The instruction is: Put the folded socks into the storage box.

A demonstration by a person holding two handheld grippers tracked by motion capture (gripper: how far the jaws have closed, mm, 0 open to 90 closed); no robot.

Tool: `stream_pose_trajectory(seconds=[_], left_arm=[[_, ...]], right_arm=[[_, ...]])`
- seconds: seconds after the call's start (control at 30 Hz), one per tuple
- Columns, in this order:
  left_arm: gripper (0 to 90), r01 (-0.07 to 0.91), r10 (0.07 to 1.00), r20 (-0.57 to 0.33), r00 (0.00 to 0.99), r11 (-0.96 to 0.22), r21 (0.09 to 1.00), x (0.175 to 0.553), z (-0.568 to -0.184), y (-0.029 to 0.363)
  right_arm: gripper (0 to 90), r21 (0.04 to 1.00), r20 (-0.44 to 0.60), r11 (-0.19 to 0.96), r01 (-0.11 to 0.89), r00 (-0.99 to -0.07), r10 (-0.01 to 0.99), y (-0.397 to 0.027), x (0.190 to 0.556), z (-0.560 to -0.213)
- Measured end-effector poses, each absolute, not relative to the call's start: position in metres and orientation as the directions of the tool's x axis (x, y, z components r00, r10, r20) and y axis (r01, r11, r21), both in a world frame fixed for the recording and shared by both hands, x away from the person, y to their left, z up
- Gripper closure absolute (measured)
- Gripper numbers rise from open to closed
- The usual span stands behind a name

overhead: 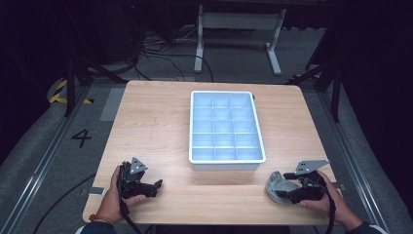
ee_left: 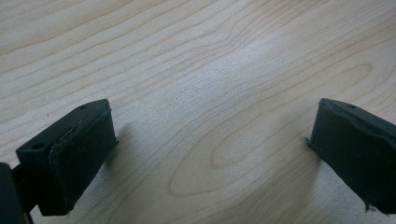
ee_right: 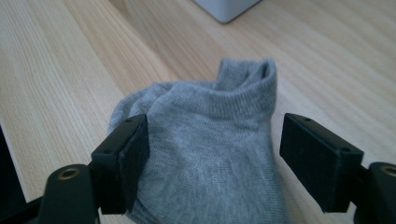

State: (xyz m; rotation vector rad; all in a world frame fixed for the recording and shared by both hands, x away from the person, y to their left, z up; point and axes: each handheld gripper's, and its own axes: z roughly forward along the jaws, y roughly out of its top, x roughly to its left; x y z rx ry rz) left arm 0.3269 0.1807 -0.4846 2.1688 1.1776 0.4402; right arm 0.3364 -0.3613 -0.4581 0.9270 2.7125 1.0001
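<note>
While my right tongs sit wide around the grey sock on the table near the divided tray, I'd pinch mid-fabric, not the cuff. Left tongs gape wide, empty, over bare wood.

black left gripper and right gripper, each topped by grey three-cornered plate, black cable trailing. square black pads, small holes in jaw blocks, brass-coloured screw. dark sleeve cuffs; orange bracelet on left wrist.
</note>
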Motion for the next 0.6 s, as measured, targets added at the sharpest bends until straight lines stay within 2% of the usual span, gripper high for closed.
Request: stream_pose_trajectory(seconds=[0.17,0.33,0.37,0.43,0.6], left_arm=[[0.5,0.633,0.839,-0.009,0.544,-0.403,0.661,0.326,-0.485,0.180],[0.5,0.634,0.839,-0.011,0.544,-0.402,0.661,0.326,-0.485,0.180],[0.5,0.633,0.839,-0.010,0.544,-0.402,0.661,0.326,-0.485,0.180],[0.5,0.633,0.839,-0.009,0.544,-0.403,0.661,0.326,-0.485,0.180],[0.5,0.633,0.839,-0.010,0.544,-0.402,0.661,0.326,-0.485,0.180]], right_arm=[[14.4,0.593,0.083,0.635,0.495,-0.823,0.563,-0.352,0.332,-0.466],[16.0,0.607,0.066,0.637,0.476,-0.829,0.556,-0.350,0.329,-0.468],[21.4,0.609,0.070,0.638,0.471,-0.833,0.549,-0.351,0.328,-0.467],[40.5,0.620,0.087,0.648,0.442,-0.860,0.503,-0.350,0.325,-0.465],[58.4,0.635,0.125,0.642,0.430,-0.877,0.464,-0.352,0.322,-0.465]])
